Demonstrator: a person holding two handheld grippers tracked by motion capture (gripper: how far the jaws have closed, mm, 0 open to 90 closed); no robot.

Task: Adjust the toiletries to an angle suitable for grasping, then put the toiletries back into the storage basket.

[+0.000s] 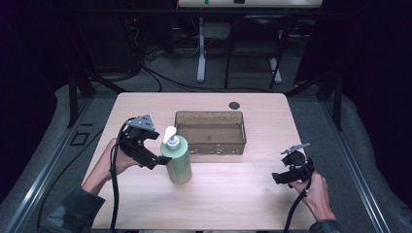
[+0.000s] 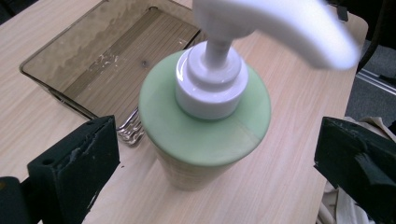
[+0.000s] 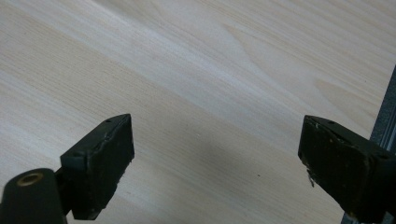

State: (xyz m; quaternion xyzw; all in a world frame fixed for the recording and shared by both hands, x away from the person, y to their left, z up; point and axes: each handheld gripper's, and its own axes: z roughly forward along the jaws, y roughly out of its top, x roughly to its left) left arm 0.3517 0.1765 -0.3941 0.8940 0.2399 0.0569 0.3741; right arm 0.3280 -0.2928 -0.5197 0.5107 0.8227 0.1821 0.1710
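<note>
At frame centre-left, my left gripper stands spread beside the green pump bottle (jaws either side, not touching). Lower right, my right gripper gapes over bare table. The brown tray sits behind the bottle.

White pump spout atop the green soap bottle blurred, cropped by top edge. Bottle base hidden beneath its own shoulder. Translucent brown tray partly cut off.

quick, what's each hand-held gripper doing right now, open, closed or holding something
Left hand-held gripper: open, jaws either side of the green pump bottle, not touching it.
Right hand-held gripper: open, holding nothing, over bare table.
</note>
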